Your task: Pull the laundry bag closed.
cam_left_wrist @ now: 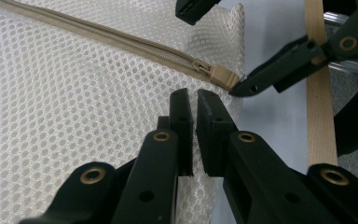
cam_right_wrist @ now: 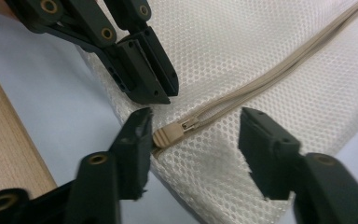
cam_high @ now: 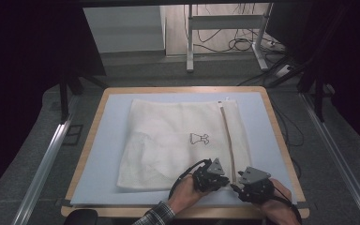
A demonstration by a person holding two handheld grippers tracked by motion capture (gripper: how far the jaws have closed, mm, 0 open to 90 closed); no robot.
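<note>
Lying flat on a pale blue mat (cam_high: 108, 140) that covers a wood-edged table (cam_high: 281, 136): one white mesh laundry bag (cam_high: 168, 140), with a small black garment outline (cam_high: 199, 138) printed near its middle.

Zipper (cam_high: 228, 140): beige, running along the bag's right side from the far edge to the near corner. Zipper pull (cam_right_wrist: 170, 134): beige tab, sitting at the near end of the track, close to the bag's corner.

Left gripper (cam_high: 215, 180): held in the person's left hand (cam_high: 187, 192), at the bag's near edge just left of the zipper. Jaws nearly pressed together, a narrow gap between them; in the left gripper view they sit over the mesh beside the pull, and whether any mesh is pinched cannot be told.

Right gripper (cam_high: 236, 186): held in the right hand (cam_high: 279, 204), just beside the left gripper at the bag's near right corner. Jaws spread wide, one on each side of the pull; the left jaw tip sits right against the tab, the other stands well apart from it over the mesh.
</note>
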